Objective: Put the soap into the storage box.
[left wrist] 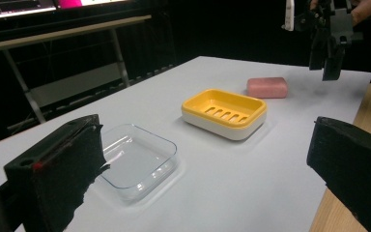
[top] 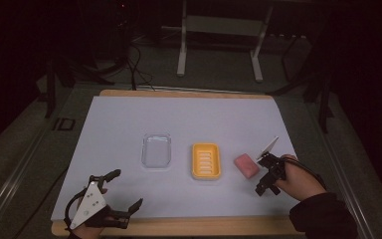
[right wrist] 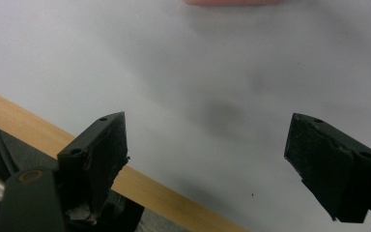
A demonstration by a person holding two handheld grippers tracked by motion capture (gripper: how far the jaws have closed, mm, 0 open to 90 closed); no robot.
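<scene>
A white, matte sheet covers the wooden-edged table [top: 189,226], and three things lie on it in a row. At the left is a clear plastic rectangular tray [top: 156,150] with rounded corners and a glossy, see-through wall; in the middle a yellow plastic soap dish [top: 206,161] on a white base, its floor cut by a column of short slots; at the right a pink rectangular bar of soap [top: 246,166] with softened edges and a dull surface. In the high view tray and dish have their long axes running away from the person, while the bar lies turned at a slant. The left gripper [top: 128,190] sits near the table's front left corner, jaws spread wide and empty. The right gripper [top: 267,174], just beside the bar, also has its jaws wide apart, holding nothing.
</scene>
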